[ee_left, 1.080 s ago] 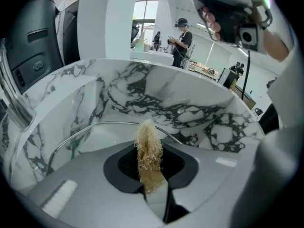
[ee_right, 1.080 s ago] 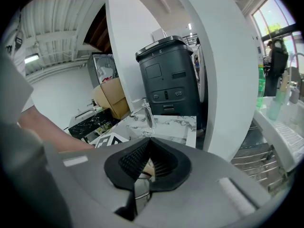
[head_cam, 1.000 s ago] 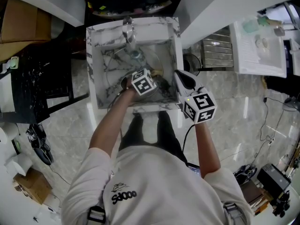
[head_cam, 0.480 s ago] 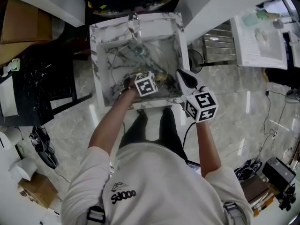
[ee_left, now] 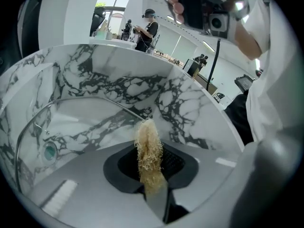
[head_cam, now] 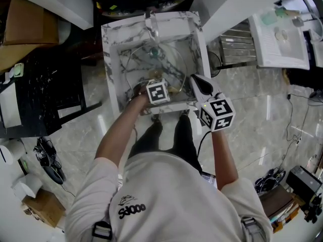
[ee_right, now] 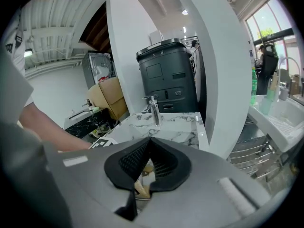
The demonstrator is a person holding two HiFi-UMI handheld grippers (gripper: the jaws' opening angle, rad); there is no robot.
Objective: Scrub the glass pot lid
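Observation:
The glass pot lid [head_cam: 169, 64] leans inside the marble sink [head_cam: 112, 59], and its teal knob [head_cam: 154, 51] sits near the back. In the left gripper view its metal rim [ee_left: 71, 100] arcs across the basin past the knob [ee_left: 49, 151]. My left gripper [head_cam: 151, 84] is low in the sink's front part, shut on a tan fibrous scrubber [ee_left: 149, 151] that points at the lid. My right gripper [head_cam: 194, 79] is at the sink's front right corner. Its pads [ee_right: 159, 161] are closed on what looks like the lid's thin rim [ee_right: 138, 198].
A chrome faucet [head_cam: 151, 23] stands at the back of the sink and also shows as the faucet [ee_right: 153, 109] beyond the right jaws. A metal rack [head_cam: 237, 49] and a white counter [head_cam: 280, 39] lie to the right. A black cabinet [head_cam: 48, 84] is on the left.
The head view has drifted, so the sink sits a little higher and further right in the picture. The left gripper has come slightly nearer the sink's front edge. The right gripper keeps its place.

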